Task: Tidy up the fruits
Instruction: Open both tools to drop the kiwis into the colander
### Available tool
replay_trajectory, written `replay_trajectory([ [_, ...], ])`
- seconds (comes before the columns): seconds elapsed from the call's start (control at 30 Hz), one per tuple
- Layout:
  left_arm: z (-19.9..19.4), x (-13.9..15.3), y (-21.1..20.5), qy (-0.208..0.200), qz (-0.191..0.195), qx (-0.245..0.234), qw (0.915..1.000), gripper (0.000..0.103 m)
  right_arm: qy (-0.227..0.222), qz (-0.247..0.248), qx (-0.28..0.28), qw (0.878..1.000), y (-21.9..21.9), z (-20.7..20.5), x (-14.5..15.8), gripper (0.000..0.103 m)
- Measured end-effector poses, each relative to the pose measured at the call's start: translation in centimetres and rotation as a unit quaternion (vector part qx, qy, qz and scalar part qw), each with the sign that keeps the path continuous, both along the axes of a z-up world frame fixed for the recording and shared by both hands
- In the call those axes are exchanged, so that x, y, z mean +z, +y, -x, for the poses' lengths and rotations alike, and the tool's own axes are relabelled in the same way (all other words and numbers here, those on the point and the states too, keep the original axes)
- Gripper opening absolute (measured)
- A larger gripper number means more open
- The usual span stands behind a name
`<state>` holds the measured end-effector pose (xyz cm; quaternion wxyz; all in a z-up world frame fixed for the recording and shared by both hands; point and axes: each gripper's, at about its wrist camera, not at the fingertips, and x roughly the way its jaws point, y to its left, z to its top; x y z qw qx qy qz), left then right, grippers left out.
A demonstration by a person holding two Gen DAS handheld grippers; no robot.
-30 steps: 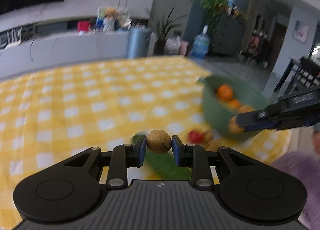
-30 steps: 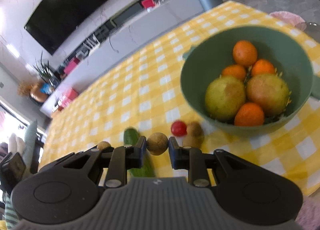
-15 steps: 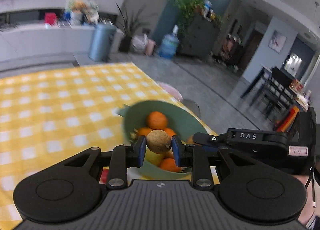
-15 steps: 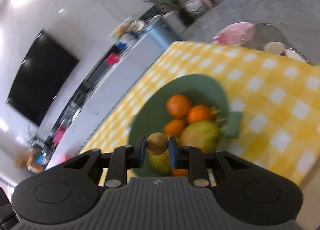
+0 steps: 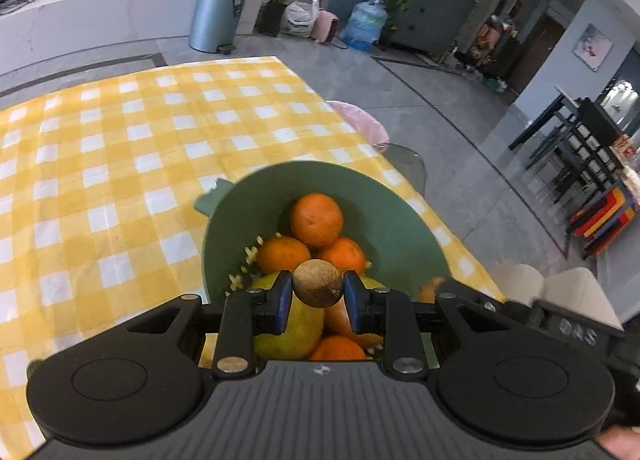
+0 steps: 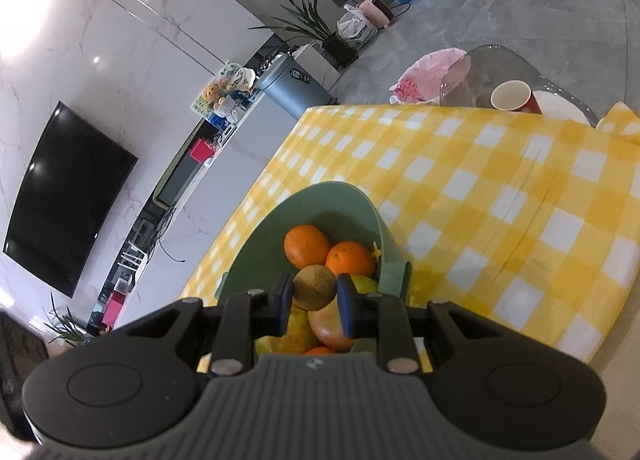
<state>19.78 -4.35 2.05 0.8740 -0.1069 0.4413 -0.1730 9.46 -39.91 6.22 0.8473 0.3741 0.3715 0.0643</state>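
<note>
Both grippers hang over the green bowl [image 5: 384, 196] of oranges [image 5: 316, 220] and pears [image 5: 288, 324], the left gripper [image 5: 318, 294] clamped on one small brown fruit [image 5: 318, 288], the right gripper [image 6: 314, 298] on another brown fruit [image 6: 314, 287], presumably poised to drop them in.

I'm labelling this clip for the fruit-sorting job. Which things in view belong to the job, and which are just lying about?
Part of the job:
- left gripper, shut on a small brown fruit
- right gripper, shut on another brown fruit
- green bowl
- oranges in it

Lying about:
- paper cup
- pink bag
- bin
- water jug
</note>
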Motion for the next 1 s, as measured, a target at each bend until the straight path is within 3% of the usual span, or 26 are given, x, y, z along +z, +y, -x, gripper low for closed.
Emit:
replay_trajectory([
  [0.4,-1.6,0.3,0.7,-0.015,-0.046,0.03,0.9984,0.03,-0.024,-0.032,0.0,0.999,0.0,-1.1,-0.3,0.02],
  [0.53,-1.6,0.4,1.1,-0.016,-0.034,0.034,0.9987,0.039,-0.031,-0.027,0.002,0.999,0.3,-1.4,-0.3,0.02],
  [0.83,-0.2,0.0,3.2,-0.029,0.016,0.081,0.9962,0.045,-0.042,0.012,-0.014,0.999,0.5,-1.4,-0.3,0.02],
  [1.0,-0.1,-0.1,4.4,-0.018,0.052,0.066,0.9962,0.048,-0.052,0.046,-0.009,0.998,1.5,-2.0,-0.1,0.02],
])
